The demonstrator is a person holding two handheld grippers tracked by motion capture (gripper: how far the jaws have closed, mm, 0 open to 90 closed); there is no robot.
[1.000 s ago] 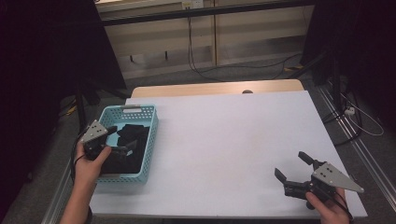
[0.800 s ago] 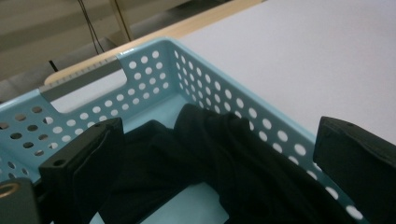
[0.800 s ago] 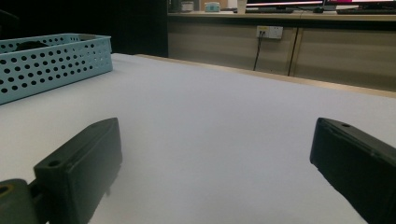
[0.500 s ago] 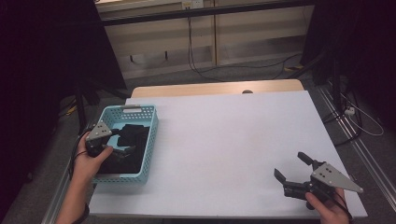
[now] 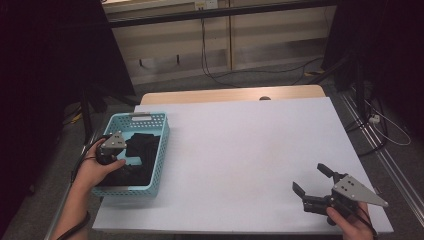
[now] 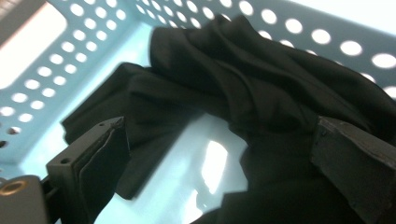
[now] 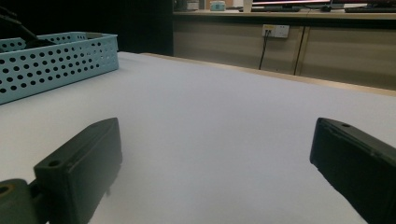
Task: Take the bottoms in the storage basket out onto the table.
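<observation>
A light blue perforated basket [image 5: 151, 117] sits at the table's left edge with crumpled black cloth [image 5: 143, 148] inside. My left gripper [image 5: 129, 154] reaches into it from the left. In the left gripper view its jaws stand wide apart, open [image 6: 219, 128], with the black cloth [image 6: 243, 79] bunched between and beyond them over the basket's [image 6: 46, 70] floor. My right gripper [image 5: 309, 178] rests low at the table's front right, open, with nothing between its jaws [image 7: 217, 128]. It faces across the table toward the basket [image 7: 56, 60].
The white table top [image 5: 240, 150] stretches between the basket and my right gripper. A wooden strip [image 5: 225, 94] runs along its far edge. Beyond are cables on the floor and dark stands at both sides.
My left gripper has edged a little to the right, deeper into the basket over the cloth. The right gripper has stayed in place.
</observation>
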